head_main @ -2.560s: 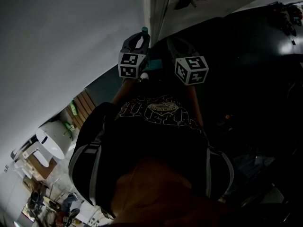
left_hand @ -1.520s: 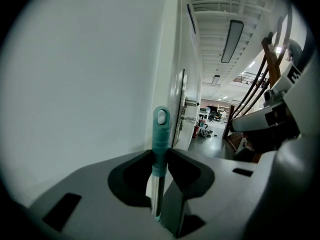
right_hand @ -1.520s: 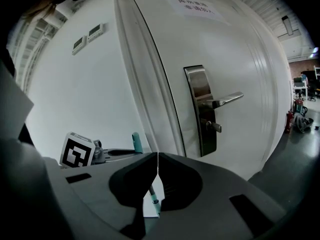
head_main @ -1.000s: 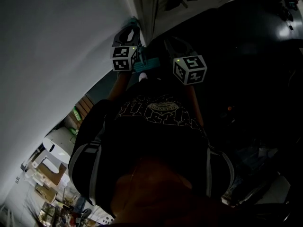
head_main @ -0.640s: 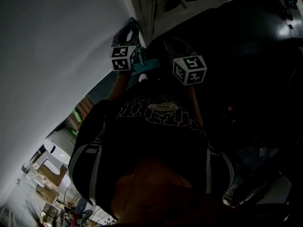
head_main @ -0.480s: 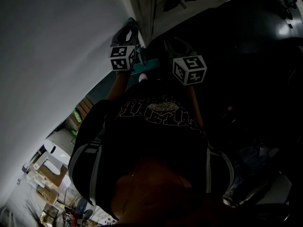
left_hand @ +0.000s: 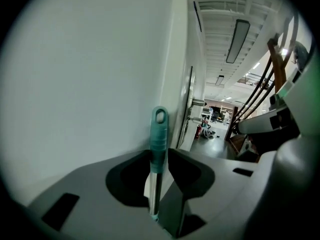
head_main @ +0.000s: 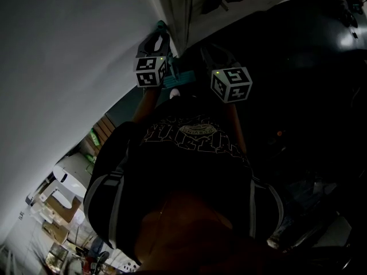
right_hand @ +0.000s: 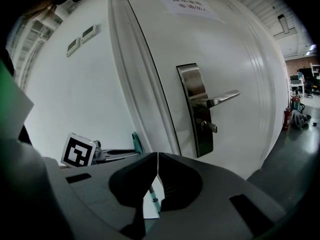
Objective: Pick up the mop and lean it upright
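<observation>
Looks nearly done, going by this. Got the mop (left_hand: 159, 134) up and standing pretty much vertical, with the teal grip poking out at 12 o'clock from the left gripper (left_hand: 159, 155), close against the wall (left_hand: 90, 84) at 9 o'clock and the door (right_hand: 210, 59) off at 2. Can't see the head end, so no telling about the footing. Probably just leaves letting go and checking for a stable lean. Pinched by the left jaws on both sides, no gap showing. Holding the right gripper (right_hand: 158, 156) at 3 o'clock of the left, snapped fully together on nothing, both reaching forward side by side.
</observation>
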Demonstrator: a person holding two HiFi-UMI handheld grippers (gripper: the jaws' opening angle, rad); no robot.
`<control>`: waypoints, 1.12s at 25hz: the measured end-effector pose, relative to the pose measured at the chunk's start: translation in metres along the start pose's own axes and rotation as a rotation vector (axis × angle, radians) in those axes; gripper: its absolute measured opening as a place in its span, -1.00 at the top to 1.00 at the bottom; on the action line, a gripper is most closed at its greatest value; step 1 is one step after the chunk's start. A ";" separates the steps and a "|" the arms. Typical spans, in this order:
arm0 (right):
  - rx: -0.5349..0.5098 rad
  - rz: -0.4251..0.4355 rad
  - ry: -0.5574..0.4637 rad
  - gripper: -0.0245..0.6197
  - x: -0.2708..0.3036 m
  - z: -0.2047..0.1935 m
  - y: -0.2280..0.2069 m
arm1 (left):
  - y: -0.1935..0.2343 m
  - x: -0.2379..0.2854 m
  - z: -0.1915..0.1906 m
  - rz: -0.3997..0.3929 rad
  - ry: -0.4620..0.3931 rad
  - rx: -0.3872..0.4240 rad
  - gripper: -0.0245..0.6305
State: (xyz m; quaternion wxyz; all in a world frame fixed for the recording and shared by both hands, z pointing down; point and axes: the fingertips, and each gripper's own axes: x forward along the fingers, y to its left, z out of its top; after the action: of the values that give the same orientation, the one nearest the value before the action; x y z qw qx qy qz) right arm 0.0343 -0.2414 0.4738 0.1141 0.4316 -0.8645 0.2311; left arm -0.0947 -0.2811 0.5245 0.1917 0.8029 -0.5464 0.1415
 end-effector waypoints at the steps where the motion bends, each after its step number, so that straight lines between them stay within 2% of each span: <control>1: 0.000 0.003 -0.001 0.86 0.000 0.000 0.001 | -0.001 -0.002 0.001 0.002 -0.002 0.001 0.48; 19: -0.040 0.067 -0.004 0.86 -0.005 -0.003 0.026 | -0.025 -0.050 0.016 -0.016 -0.067 -0.030 0.49; 28: -0.054 0.094 -0.005 0.86 -0.014 -0.008 0.040 | -0.040 -0.075 0.013 -0.026 -0.087 -0.033 0.61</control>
State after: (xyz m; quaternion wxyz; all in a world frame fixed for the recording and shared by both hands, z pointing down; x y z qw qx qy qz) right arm 0.0107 -0.2063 0.4631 0.1127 0.3879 -0.8900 0.2115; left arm -0.0843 -0.2123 0.4742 0.1828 0.8122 -0.5458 0.0950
